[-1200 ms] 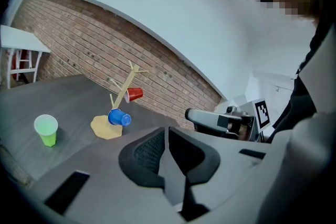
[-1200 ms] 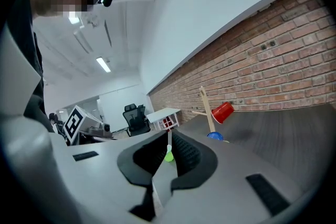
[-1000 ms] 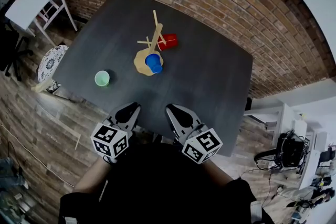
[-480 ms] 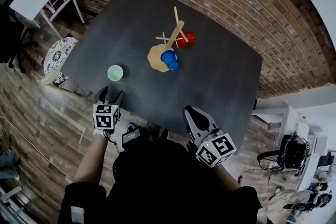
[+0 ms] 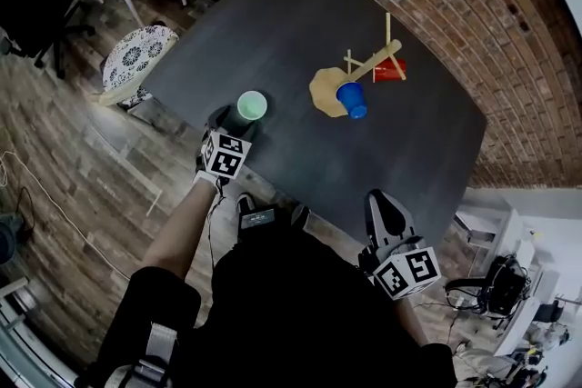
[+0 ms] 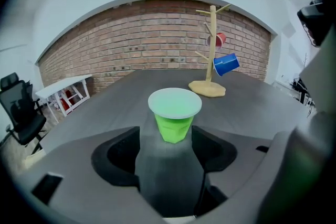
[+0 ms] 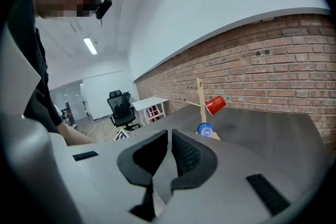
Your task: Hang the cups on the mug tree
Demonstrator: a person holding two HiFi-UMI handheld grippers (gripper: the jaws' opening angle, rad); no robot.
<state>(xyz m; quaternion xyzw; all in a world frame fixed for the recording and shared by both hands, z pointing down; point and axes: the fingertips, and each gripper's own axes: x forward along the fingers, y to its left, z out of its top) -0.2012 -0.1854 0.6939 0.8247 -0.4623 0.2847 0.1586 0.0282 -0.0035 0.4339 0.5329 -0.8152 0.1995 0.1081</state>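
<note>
My left hand-held gripper has just been opening wide. The green cup stands upright near the bench edge, at the mouth of the jaws, untouched. It looks light and crushable, so I'd pinch its wall gently. The right hand-held gripper is closed and empty.

The green cup stands upright on the dark table, mouth up and tapering toward its foot, near the table edge at about 9 o'clock from the mug tree in the head view, well apart from it. The mug tree is pale wood: a slim upright trunk with angled pegs on a round, flat base. The blue cup hangs tilted on a low peg, at 4 o'clock from the base. The red cup hangs tilted on a higher peg, at 2 o'clock.
</note>
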